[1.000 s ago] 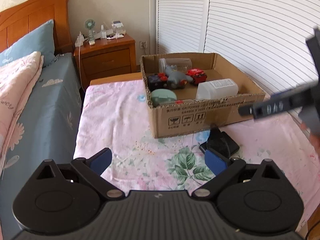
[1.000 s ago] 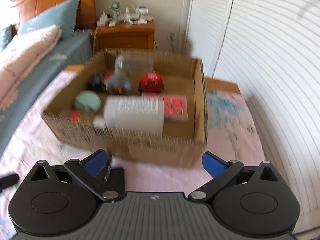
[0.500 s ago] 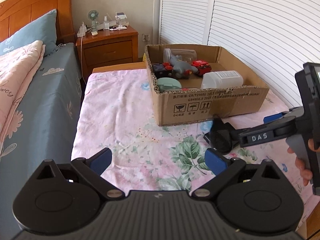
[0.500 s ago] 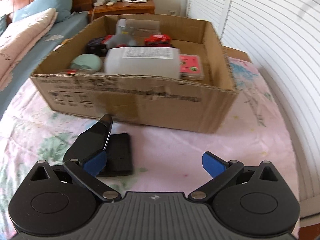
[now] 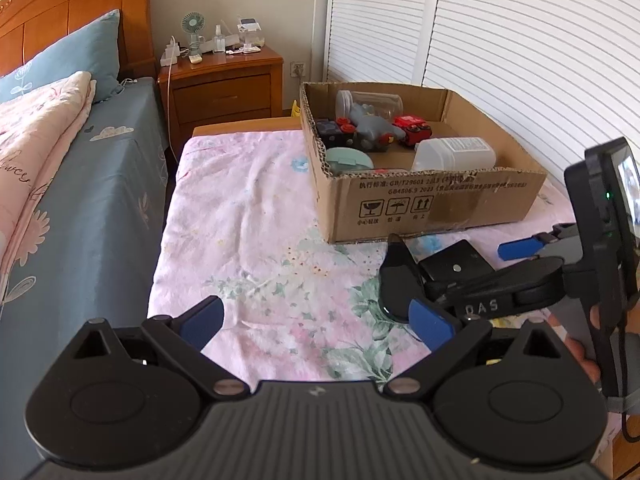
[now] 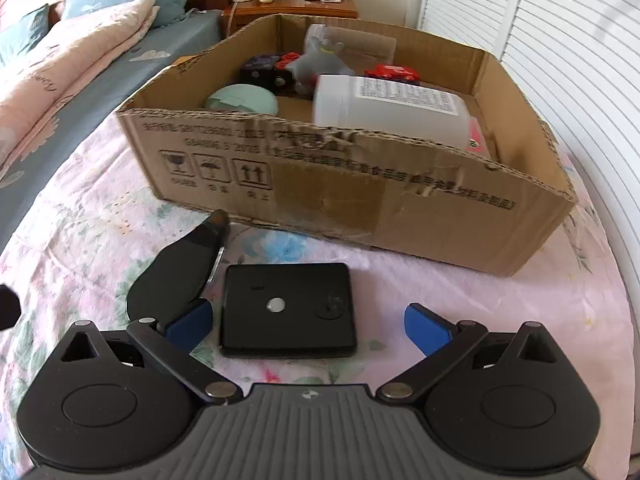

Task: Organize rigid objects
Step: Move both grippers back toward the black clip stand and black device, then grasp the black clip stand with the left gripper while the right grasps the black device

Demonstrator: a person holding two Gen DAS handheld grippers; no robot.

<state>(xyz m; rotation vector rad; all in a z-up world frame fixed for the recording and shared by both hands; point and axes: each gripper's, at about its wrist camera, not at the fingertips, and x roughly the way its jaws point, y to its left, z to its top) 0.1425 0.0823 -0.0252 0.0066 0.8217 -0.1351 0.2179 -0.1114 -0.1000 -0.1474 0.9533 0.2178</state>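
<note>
A cardboard box point(image 6: 360, 196) sits on the floral cloth point(image 5: 248, 240), open at the top. Inside lie a white plastic jar point(image 6: 392, 104) on its side at the near wall, a mint-green round piece point(image 6: 244, 98) to its left, a grey toy point(image 6: 320, 66), a red toy car point(image 6: 394, 72), a dark block point(image 6: 260, 72) and a clear jar point(image 5: 372, 102) at the far wall. Just in front of the box a flat black case point(image 6: 288, 308) rests on the cloth, between the released, wide-spread jaws of the right gripper point(image 6: 308, 324). The left gripper point(image 5: 316, 322) hovers with jaws spread, holding nothing.
</note>
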